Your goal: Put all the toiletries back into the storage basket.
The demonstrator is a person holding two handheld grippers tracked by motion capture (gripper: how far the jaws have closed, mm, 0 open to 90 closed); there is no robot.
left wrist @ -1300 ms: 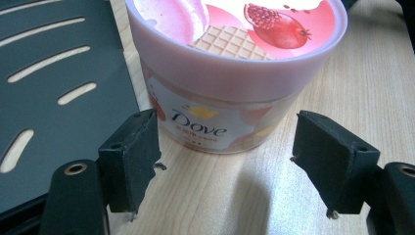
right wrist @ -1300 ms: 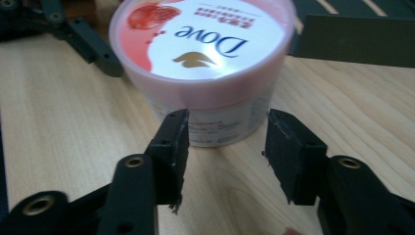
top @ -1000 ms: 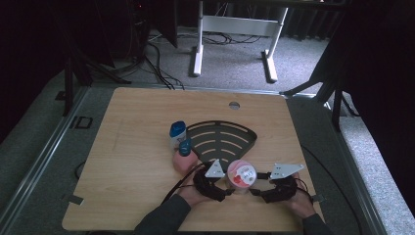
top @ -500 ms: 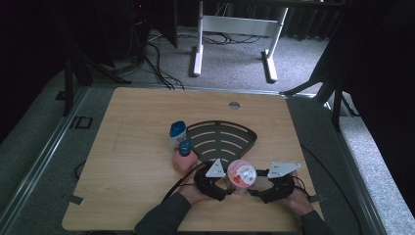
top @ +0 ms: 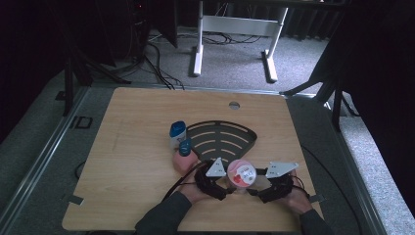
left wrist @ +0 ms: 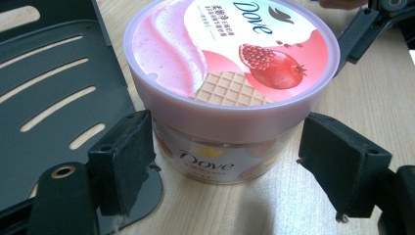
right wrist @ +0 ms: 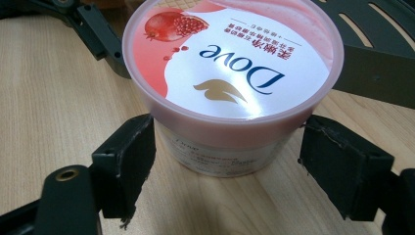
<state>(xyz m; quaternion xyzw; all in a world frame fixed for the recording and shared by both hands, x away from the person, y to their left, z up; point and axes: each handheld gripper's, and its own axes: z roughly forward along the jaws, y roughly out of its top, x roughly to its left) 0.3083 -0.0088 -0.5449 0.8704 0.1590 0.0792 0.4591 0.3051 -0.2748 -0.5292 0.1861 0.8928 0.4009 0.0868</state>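
A pink-lidded Dove tub [top: 241, 174] stands upright on the wooden table near its front edge, just in front of the black tray. In the left gripper view the tub [left wrist: 230, 63] sits between the jaws of my left gripper [left wrist: 227, 161], and a gap shows at the right pad [left wrist: 342, 166]. From the opposite side, my right gripper [right wrist: 227, 156] straddles the same tub [right wrist: 230, 63], its pads level with the clear body under the lid. Both grippers' jaws have just been opening, with the tub between them and unpressed. In the high view, left gripper [top: 226, 188] and right gripper [top: 252, 191] flank the tub.
A black fan-shaped slotted tray [top: 222, 139] lies right behind the tub. To its left stand a white container with a blue cap [top: 177, 133] and a pink bottle with a blue cap [top: 185, 157]. The table's front edge runs close under the hands.
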